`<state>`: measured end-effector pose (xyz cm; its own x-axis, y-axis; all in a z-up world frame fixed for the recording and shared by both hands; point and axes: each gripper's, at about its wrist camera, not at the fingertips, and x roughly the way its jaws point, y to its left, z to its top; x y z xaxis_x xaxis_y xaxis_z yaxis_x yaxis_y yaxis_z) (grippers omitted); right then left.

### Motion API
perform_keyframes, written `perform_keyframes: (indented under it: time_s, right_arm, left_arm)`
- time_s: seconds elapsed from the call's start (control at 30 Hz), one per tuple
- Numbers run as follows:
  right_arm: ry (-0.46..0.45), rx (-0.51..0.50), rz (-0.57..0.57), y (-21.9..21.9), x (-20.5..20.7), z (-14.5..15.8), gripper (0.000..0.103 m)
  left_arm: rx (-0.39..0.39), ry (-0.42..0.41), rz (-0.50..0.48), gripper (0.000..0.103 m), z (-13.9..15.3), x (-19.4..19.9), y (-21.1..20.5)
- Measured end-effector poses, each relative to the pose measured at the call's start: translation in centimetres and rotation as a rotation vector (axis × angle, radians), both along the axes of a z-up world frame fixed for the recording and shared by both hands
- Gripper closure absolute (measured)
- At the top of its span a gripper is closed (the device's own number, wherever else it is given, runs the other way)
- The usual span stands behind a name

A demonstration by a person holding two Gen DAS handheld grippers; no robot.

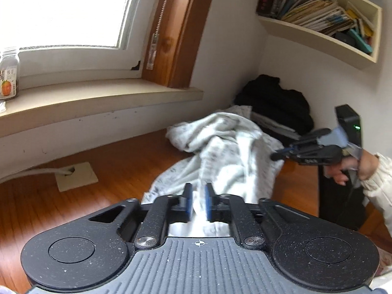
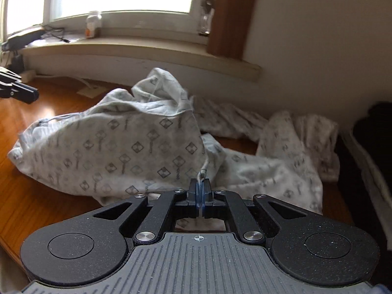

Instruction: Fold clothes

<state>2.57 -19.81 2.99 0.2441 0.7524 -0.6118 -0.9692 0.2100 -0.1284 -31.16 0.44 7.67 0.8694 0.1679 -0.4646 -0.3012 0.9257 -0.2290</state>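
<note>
White patterned garment: lying crumpled across the wooden table, spreading from the left toward the far right wall. Right gripper: clenching the garment's drawstring, pads pressing together. Left gripper: fabric sitting between its nearly closed pads; whether they are pinching it cannot be told. Black clothing: lying far right. Jar: standing on the windowsill.

Garment on table; below windowsill
</note>
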Motion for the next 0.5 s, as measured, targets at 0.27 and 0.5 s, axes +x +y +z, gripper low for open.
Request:
perform_keyframes:
  time_s: [0.27, 0.5]
  right_arm:
    - [0.006, 0.11, -0.005, 0.3, 0.1, 2.3, 0.088]
    - [-0.025, 0.04, -0.028, 2.8, 0.6, -1.5, 0.086]
  left_arm:
    - [-0.048, -0.009, -0.008, 0.045, -1.6, 5.2, 1.7]
    - [-0.134, -0.009, -0.038, 0.036, -2.6, 10.3, 2.9]
